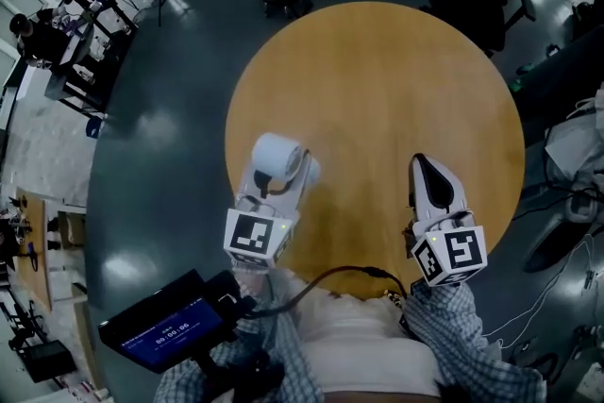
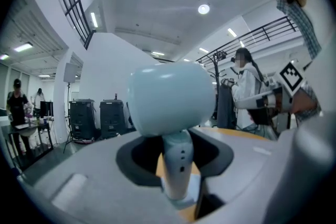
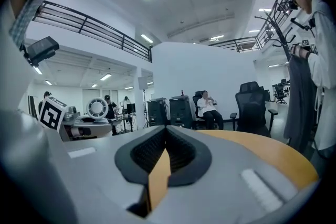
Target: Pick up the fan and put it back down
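Your left gripper [image 1: 273, 187] clamps the fan [image 1: 276, 156] by its upright stem, head above the jaws, over the round table's [image 1: 377, 80] left part. Set-down is likely straight below. Your right gripper [image 1: 429, 176] is closed and empty.

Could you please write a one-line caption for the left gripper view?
Left gripper gripping a pale handheld fan by its stem, over the wooden table.

- We see a pale blue-white fan [image 1: 276, 158].
- Our table [image 1: 377, 90] is orange-brown wood grain.
- Our left gripper [image 1: 274, 189] and right gripper [image 1: 432, 179] are light grey, black inside the jaws.
- Their cubes [image 1: 257, 236] carry black-and-white squares.
- Our sleeve [image 1: 462, 335] is blue-white check.
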Tool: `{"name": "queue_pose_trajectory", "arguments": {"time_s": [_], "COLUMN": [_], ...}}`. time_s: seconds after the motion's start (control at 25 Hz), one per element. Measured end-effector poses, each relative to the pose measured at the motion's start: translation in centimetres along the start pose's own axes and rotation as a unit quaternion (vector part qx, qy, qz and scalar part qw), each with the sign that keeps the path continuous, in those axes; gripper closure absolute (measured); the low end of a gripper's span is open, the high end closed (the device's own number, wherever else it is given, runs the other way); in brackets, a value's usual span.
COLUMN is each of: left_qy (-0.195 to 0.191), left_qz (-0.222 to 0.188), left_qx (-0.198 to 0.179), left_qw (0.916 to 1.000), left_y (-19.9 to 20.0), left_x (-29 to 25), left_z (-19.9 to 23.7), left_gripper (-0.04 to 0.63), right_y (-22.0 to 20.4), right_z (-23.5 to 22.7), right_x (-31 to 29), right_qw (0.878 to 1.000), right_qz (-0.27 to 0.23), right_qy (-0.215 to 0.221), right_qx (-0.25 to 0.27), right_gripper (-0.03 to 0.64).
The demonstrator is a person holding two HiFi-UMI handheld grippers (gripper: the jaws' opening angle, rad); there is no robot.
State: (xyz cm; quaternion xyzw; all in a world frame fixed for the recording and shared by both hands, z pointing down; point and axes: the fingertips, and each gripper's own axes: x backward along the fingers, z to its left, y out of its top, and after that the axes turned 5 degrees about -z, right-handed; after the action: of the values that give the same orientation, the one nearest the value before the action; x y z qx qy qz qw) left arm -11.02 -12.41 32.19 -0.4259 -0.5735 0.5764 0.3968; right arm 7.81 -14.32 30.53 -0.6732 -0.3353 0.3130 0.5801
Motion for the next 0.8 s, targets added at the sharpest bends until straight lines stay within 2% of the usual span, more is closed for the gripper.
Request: {"name": "queue_pose_trajectory", "arguments": {"time_s": [0.16,0.36,0.8], "left_qy": [-0.006,-0.005,-0.009], "left_qz": [-0.005,-0.001,-0.010], "left_qx": [-0.013,-0.006,-0.018], "left_qw": [0.9999,1.0000,0.9998], "left_y": [0.4,0.3,0.9], "left_x": [0.4,1.3,1.5], "left_z": [-0.5,-0.8,-1.0], "left_gripper": [0.457,0.457,0.459], "right_y": [0.5,0.9,1.6], "right_z": [0.0,0.0,-0.4], "right_x": [-0.2,0.6,1.6], "right_qw": [1.000,1.000,1.000], "right_qz": [-0.010,-0.013,-0.018], "right_qy": [0.001,-0.010,-0.022], "right_qx": [0.000,0.003,0.006], "right_gripper": [0.615,0.615,0.615]}}
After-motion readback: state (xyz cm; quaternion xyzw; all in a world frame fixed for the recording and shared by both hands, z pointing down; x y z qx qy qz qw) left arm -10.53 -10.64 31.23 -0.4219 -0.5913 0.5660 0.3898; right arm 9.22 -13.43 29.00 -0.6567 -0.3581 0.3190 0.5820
